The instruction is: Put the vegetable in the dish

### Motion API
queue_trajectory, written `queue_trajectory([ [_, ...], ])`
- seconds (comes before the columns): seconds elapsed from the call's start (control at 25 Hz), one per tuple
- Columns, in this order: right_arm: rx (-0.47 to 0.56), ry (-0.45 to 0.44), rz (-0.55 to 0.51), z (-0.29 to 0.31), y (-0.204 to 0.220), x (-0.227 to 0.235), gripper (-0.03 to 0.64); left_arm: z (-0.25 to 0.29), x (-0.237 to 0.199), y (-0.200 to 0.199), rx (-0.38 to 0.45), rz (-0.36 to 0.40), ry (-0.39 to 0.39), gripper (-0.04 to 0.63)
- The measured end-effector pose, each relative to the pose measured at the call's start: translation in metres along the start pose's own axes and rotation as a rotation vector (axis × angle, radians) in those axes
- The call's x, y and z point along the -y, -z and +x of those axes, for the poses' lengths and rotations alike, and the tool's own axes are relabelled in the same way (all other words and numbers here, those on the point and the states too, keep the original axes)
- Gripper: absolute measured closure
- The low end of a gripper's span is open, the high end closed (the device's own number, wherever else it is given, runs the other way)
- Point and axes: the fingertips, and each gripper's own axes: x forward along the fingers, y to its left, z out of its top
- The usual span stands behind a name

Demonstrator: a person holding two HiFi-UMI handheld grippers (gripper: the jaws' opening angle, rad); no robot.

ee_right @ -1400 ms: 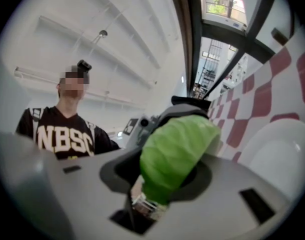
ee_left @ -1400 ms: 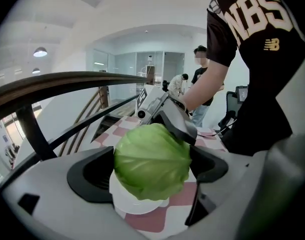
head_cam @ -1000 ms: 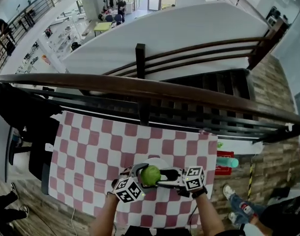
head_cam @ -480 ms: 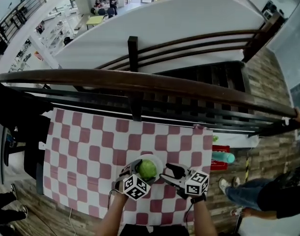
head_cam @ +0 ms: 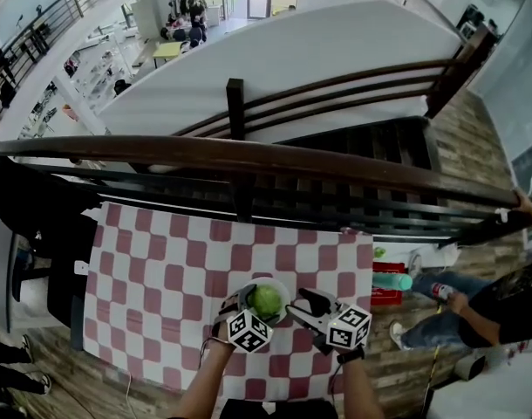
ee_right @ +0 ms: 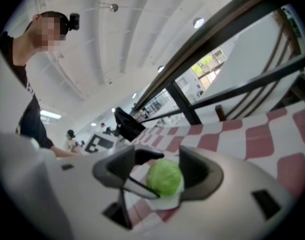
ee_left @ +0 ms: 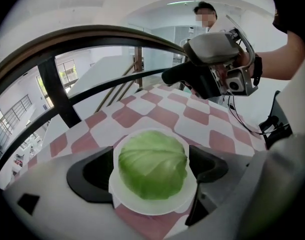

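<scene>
The cabbage [head_cam: 266,301] lay in the white dish [ee_left: 152,210] on the checkered cloth [head_cam: 161,269]. The left gripper [ee_left: 151,156] stood with jaws released on both sides of it. The right gripper [head_cam: 301,306] was just beside the dish, also unclenched and empty.

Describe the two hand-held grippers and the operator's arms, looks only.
The left hand-held gripper and right hand-held gripper have pale grey bodies with black jaws. Each carries a cube of black-and-white square markers. A thin black cable hangs below the right one. Forearms are bare; a black short sleeve shows.
</scene>
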Motion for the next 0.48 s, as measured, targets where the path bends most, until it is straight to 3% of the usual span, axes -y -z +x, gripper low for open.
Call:
queue_trajectory([
  [0.28,0.047,0.127,-0.085,-0.018,-0.033,-0.029,0.347,-0.087,-0.016,-0.078,0.317,-0.076,-0.053,0.106],
  [0.48,0.187,0.256,-0.152,-0.040,-0.084,-0.069,0.348,-0.165,-0.030,-0.123,0.476,-0.177,-0.120,0.109],
])
